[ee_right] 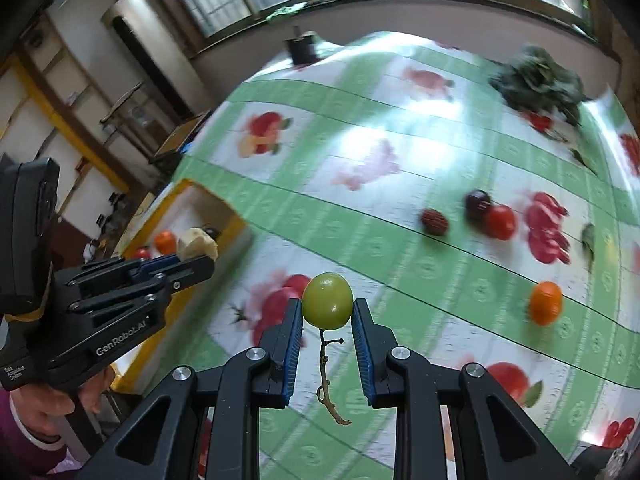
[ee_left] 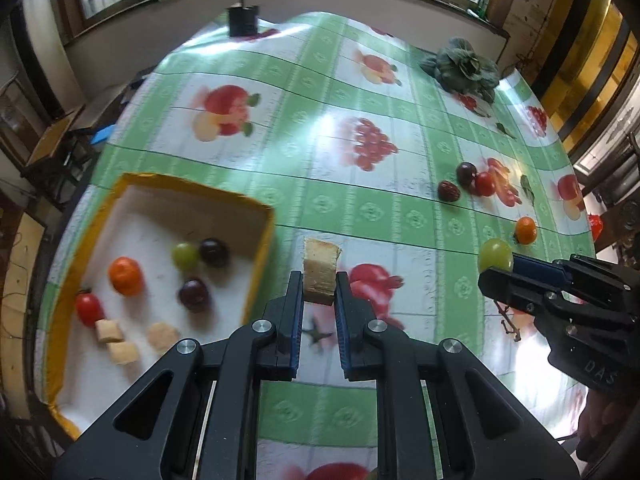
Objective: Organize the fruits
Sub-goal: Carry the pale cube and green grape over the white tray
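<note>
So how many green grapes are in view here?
2. One green grape lies inside the yellow box; the other is gripped by the right gripper. None looks hidden.

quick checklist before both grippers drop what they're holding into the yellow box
1. Left gripper holds the cake piece between its fingers: ok.
2. Right gripper holds the green grape, stem hanging below: ok.
3. Cake piece over the yellow box: not ok, it sits just right of the box wall, above the tablecloth.
4. Green grape over the box: not ok, it is far to the right of it.
5. Free floor in the box: ok, bare patches show beside the fruits and cake bits inside.
6. Grippers apart from each other: ok, a wide gap separates them.
</note>
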Motion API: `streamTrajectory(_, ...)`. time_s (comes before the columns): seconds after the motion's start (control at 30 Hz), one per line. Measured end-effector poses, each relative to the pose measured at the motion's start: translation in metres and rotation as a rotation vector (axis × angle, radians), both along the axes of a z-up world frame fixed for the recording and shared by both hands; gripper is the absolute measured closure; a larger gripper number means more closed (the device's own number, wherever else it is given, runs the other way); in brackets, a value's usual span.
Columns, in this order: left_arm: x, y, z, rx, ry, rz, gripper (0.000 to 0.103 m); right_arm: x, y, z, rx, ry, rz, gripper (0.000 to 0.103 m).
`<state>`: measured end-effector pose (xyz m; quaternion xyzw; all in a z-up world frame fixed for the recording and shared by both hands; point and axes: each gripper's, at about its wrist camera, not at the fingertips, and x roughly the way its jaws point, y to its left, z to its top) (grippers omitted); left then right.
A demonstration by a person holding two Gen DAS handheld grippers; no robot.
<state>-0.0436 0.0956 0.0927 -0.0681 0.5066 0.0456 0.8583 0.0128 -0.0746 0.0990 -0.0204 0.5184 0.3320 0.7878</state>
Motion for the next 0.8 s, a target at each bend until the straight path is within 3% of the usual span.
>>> streamTrajectory(0.8, -0.055, 0.097, -0.010, 0.058, 0.021, 0.197, 0.089, -0.038, 0.132, 0.005, -0.014, -0.008, 0.259, 0.079)
